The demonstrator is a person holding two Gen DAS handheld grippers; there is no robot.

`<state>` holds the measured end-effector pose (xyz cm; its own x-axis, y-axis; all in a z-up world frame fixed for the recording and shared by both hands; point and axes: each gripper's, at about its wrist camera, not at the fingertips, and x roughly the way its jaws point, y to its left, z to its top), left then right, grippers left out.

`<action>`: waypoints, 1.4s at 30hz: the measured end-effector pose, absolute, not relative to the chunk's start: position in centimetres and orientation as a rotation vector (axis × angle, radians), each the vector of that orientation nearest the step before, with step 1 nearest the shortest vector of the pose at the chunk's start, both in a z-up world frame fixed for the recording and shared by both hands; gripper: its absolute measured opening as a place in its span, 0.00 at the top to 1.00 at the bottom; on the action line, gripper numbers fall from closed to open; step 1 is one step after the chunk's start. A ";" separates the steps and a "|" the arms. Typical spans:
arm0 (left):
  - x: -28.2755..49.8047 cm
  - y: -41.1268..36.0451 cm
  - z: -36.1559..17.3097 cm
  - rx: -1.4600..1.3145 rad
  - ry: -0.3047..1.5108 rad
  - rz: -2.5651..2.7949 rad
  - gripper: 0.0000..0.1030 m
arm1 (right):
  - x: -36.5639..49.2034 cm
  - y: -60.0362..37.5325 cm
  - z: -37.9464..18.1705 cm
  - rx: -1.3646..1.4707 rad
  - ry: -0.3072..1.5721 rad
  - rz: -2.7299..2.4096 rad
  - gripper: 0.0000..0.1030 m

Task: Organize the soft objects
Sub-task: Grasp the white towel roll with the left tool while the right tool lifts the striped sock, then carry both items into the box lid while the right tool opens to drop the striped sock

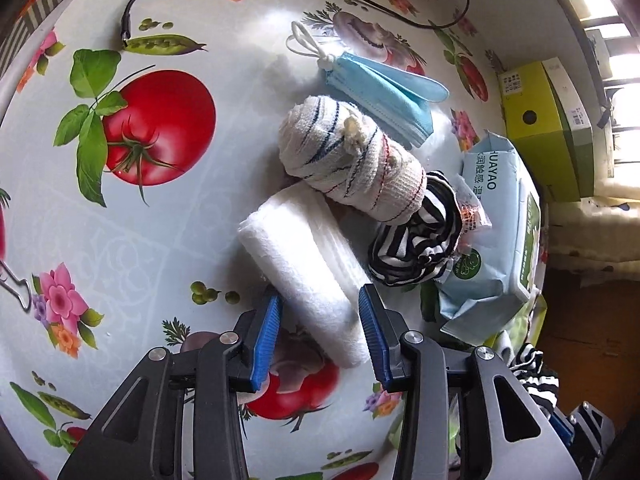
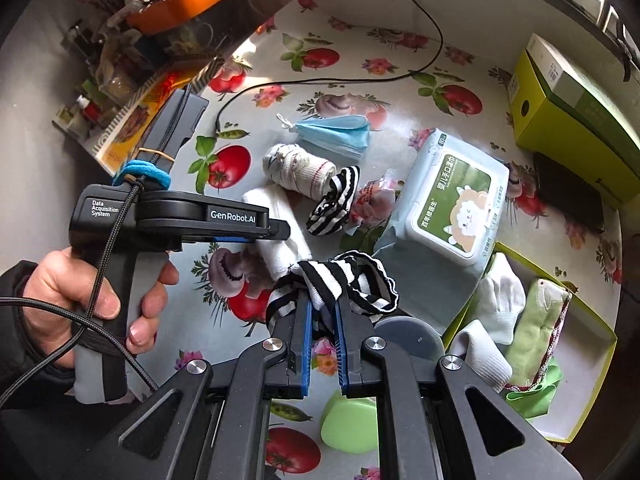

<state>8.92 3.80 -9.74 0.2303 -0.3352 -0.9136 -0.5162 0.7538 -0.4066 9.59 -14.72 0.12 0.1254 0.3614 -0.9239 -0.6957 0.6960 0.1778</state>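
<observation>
My left gripper [image 1: 320, 316] is open and straddles the near end of a white folded cloth [image 1: 304, 248] that lies on the table; the blue pads stand at its sides without squeezing it. Beyond it lie a rolled white striped towel [image 1: 352, 160], a blue face mask [image 1: 384, 92] and a black-and-white striped sock [image 1: 416, 240]. My right gripper [image 2: 322, 300] is shut on another striped sock [image 2: 340, 276], held above the table. From the right wrist view the left gripper [image 2: 276, 234], in a person's hand [image 2: 100, 292], hovers over the white cloth [image 2: 280, 248].
A yellow-green open box [image 2: 600, 376] at the right holds white socks [image 2: 500, 300] and a green cloth [image 2: 536, 320]. A wet-wipes pack [image 2: 452, 200], a green round object [image 2: 348, 424], a black cable [image 2: 320, 80] and a tall green carton [image 2: 572, 100] are also on the floral tablecloth.
</observation>
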 end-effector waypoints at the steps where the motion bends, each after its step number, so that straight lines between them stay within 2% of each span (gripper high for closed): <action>1: 9.1 3.5 -9.6 -0.741 1.375 0.147 0.61 | 9.6 -14.9 0.2 -0.328 1.217 0.789 0.90; 3: 9.4 3.1 -9.6 -0.688 1.385 0.154 0.75 | 9.5 -15.0 0.4 -0.323 1.212 0.788 0.91; 6: 9.4 2.8 -9.6 -0.675 1.388 0.137 0.83 | 9.4 -15.4 0.7 -0.315 1.203 0.786 0.91; 8: 9.1 2.5 -9.2 -0.641 1.385 0.135 0.85 | 9.4 -15.7 0.9 -0.307 1.199 0.784 0.91; 28: 5.9 -0.3 1.2 -0.307 1.185 0.091 0.85 | 9.4 -20.1 3.5 -0.194 1.125 0.736 0.90; 42: 6.7 -3.6 3.7 -0.283 1.138 -0.017 0.85 | 10.4 -26.3 4.3 -0.078 1.098 0.634 0.91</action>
